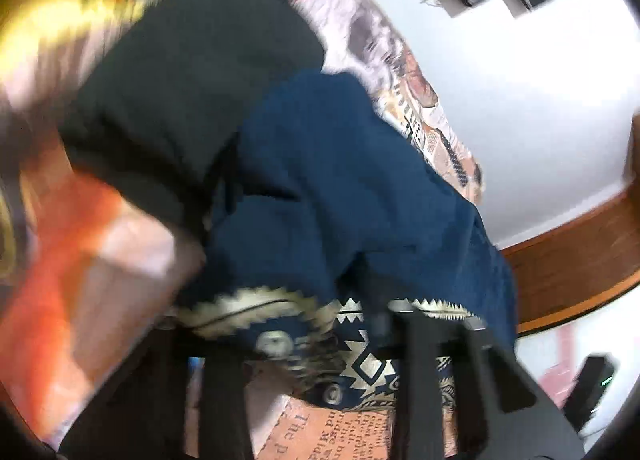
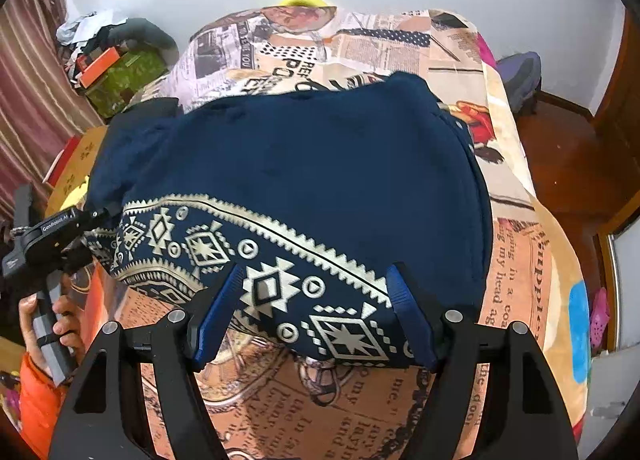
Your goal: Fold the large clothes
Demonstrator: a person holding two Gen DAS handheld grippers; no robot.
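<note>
A large navy garment point(image 2: 304, 156) with a cream geometric border band point(image 2: 256, 260) lies on a bed with a newspaper-print cover point(image 2: 516, 272). My right gripper point(image 2: 316, 292) is open, its blue-padded fingers point(image 2: 218, 316) straddling the patterned hem. My left gripper point(image 2: 86, 216) shows at the garment's left corner in the right wrist view, where it looks pinched on the hem. In the blurred left wrist view the navy cloth point(image 1: 344, 188) fills the space over that gripper point(image 1: 316, 344), hiding its tips.
A black cloth point(image 1: 192, 92) lies beside the navy one. Clutter and boxes point(image 2: 116, 68) sit left of the bed by a striped curtain point(image 2: 28, 80). A wooden floor point(image 2: 576, 164) and door frame lie to the right. White wall behind.
</note>
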